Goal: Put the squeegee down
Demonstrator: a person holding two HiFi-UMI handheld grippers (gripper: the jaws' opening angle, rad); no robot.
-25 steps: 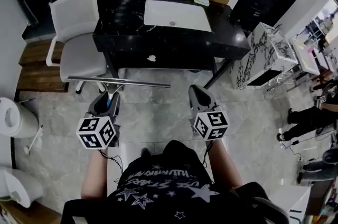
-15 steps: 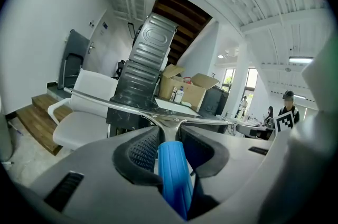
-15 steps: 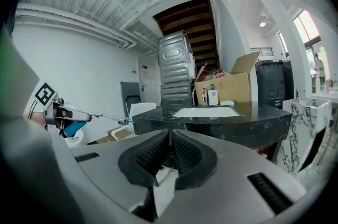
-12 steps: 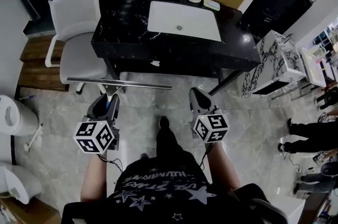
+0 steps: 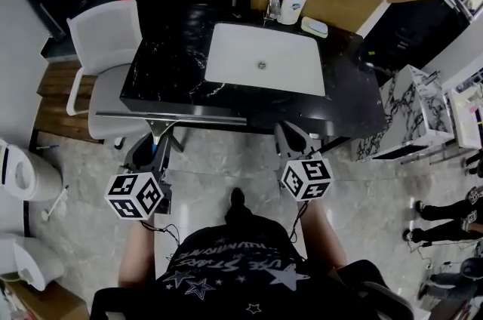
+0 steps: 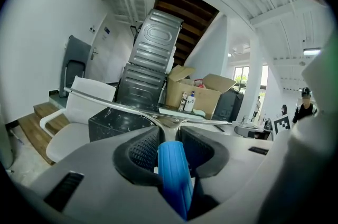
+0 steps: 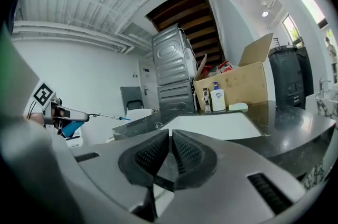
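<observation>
One squeegee (image 5: 189, 117) along counter (image 5: 166, 77) edge, gripped in L gripper (image 6: 168, 146) fingers, R gripper (image 7: 170, 148) fingers closed, empty

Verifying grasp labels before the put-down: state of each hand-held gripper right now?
Left hand-held gripper: closed on the squeegee, gripping its blue handle.
Right hand-held gripper: closed, nothing between its jaws.

Not much to read here tbh. The person's black shirt (image 5: 226, 266) has white lettering and stars, but it's upside down in the head view and too smudgy to make out. The soap bottle (image 5: 293, 5) label is too small. The left marker cube (image 5: 136, 195) and right marker cube (image 5: 306, 178) only show black-and-white square patterns, no letters.
</observation>
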